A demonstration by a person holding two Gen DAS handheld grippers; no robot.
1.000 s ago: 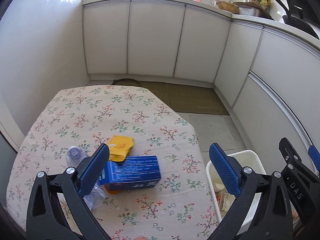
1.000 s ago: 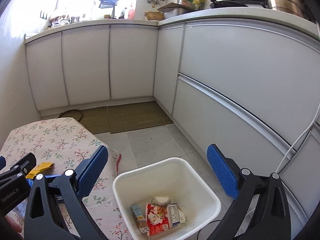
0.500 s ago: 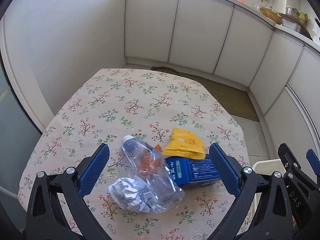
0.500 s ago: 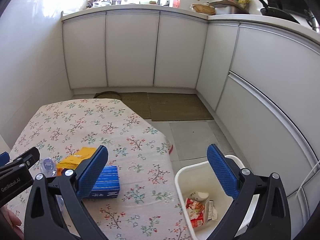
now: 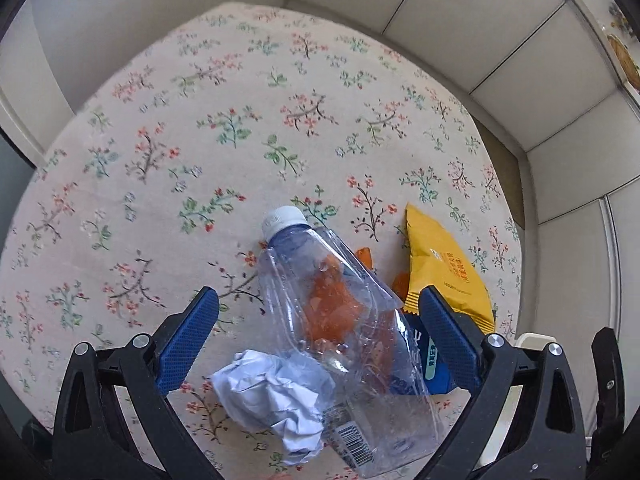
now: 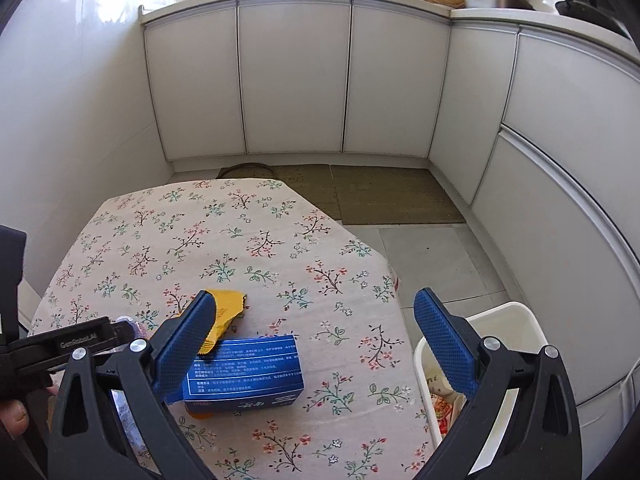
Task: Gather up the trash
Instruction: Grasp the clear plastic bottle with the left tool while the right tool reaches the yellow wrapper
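Observation:
A crushed clear plastic bottle (image 5: 340, 328) with a white cap lies on the floral tablecloth (image 5: 224, 128), between the fingers of my open left gripper (image 5: 316, 320). A crumpled white paper ball (image 5: 272, 400) lies against its left side. A yellow snack packet (image 5: 444, 268) and a blue box (image 5: 434, 364) lie to its right. In the right wrist view my open right gripper (image 6: 316, 324) hovers over the blue box (image 6: 244, 372) and the yellow packet (image 6: 228, 308). The white trash bin (image 6: 508, 320) stands beside the table at the right, with wrappers inside.
White kitchen cabinets (image 6: 296, 80) curve around the back and right. Brown mats (image 6: 360, 192) lie on the tiled floor beyond the table. The left gripper's body (image 6: 60, 348) shows at the left edge of the right wrist view. A white wall (image 5: 120, 20) is close behind the table.
Both grippers have swung left from the bin toward the table. The left one has dropped close over the bottle and paper ball. The right one now faces the blue box.

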